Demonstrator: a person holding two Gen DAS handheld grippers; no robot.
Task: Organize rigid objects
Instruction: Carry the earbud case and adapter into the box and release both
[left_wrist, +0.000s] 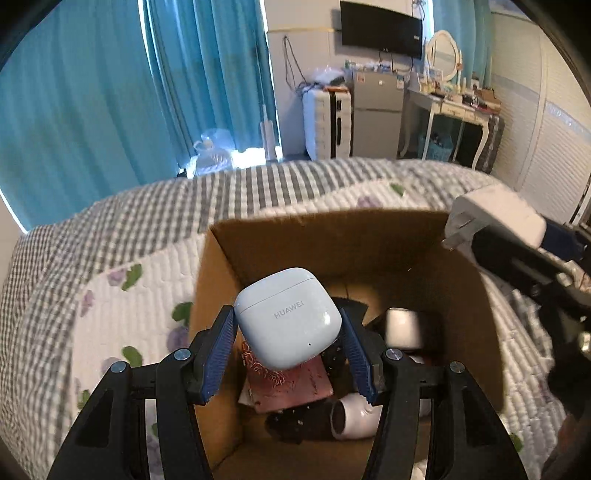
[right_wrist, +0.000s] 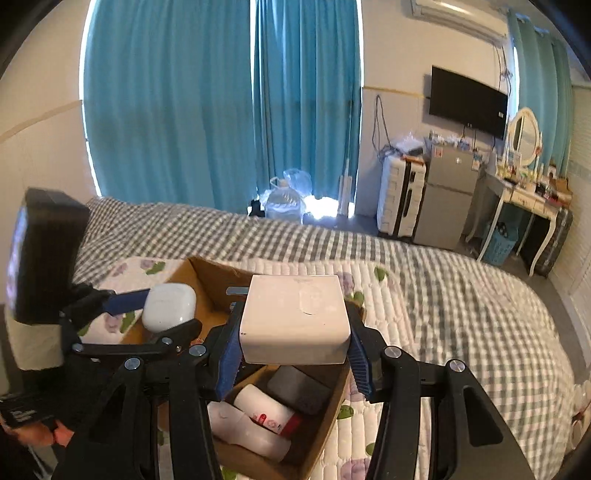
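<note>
My left gripper (left_wrist: 288, 325) is shut on a pale blue Huawei earbud case (left_wrist: 286, 317) and holds it above the open cardboard box (left_wrist: 332, 240) on the bed. My right gripper (right_wrist: 293, 341) is shut on a white plug charger (right_wrist: 295, 319), also above the box (right_wrist: 207, 275). In the left wrist view the charger (left_wrist: 495, 214) hangs at the box's right rim. In the right wrist view the earbud case (right_wrist: 168, 306) is at the left over the box. Inside lie a pink packet (left_wrist: 291, 384), a white cup (left_wrist: 354, 415) and dark items.
The box sits on a quilted floral cover (right_wrist: 388, 295) over a grey checked bedspread (right_wrist: 461, 295). Beyond the bed are teal curtains (right_wrist: 184, 110), a water jug (right_wrist: 282, 205), a white suitcase (right_wrist: 400, 195), a small fridge (right_wrist: 447, 195) and a dressing table (right_wrist: 528, 195).
</note>
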